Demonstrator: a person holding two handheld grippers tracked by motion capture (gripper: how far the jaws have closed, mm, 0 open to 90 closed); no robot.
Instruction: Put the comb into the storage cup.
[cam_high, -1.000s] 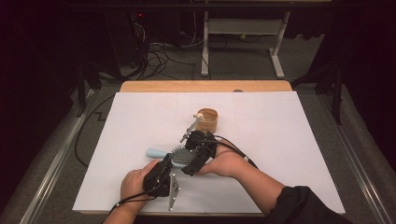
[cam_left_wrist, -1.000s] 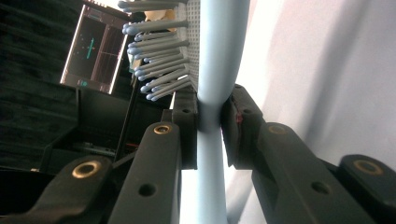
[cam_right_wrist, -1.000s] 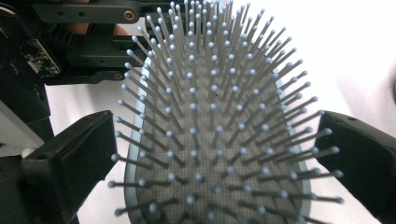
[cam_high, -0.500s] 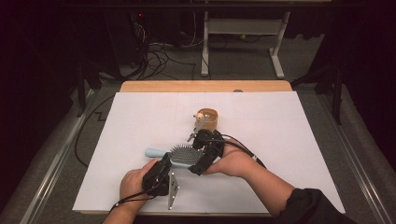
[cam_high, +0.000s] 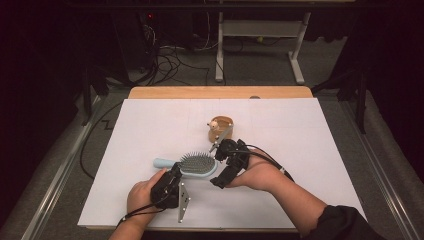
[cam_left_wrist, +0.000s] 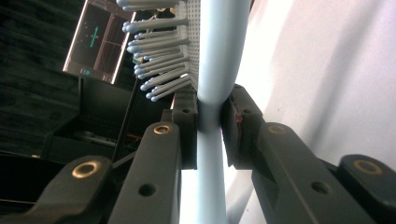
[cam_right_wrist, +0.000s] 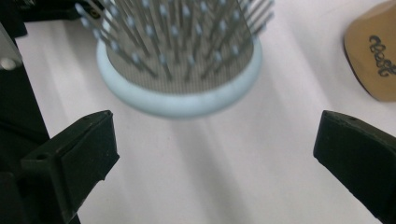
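Hairbrush (cam_high: 192, 165) work is centred near the front edge of the white table (cam_high: 320, 130), a little left of its middle, where the pale blue brush lies with its handle pointing toward the left edge and its bristles standing up. The left gripper (cam_high: 172, 182) has its jaws clamped on the slim neck of the brush (cam_left_wrist: 208, 121), just below the bristle pad, as the left gripper view makes plain: both pads press the narrow stem from either side. Gripping there rather than on the wide head likely gives a firm hold that keeps the brush from rolling and leaves the bristle face free. The right gripper (cam_high: 227, 162) sits just beside the rounded end of the head, toward the table's right side, with its jaws spread wide and nothing between them; its own view looks across bare table at the rim of the brush (cam_right_wrist: 177, 100). That open stance suggests it is positioned to work at the bristles or head while the other hand steadies the tool. A small wooden holder (cam_high: 220, 127) stands behind the right gripper, near the table's middle and apart from the brush.
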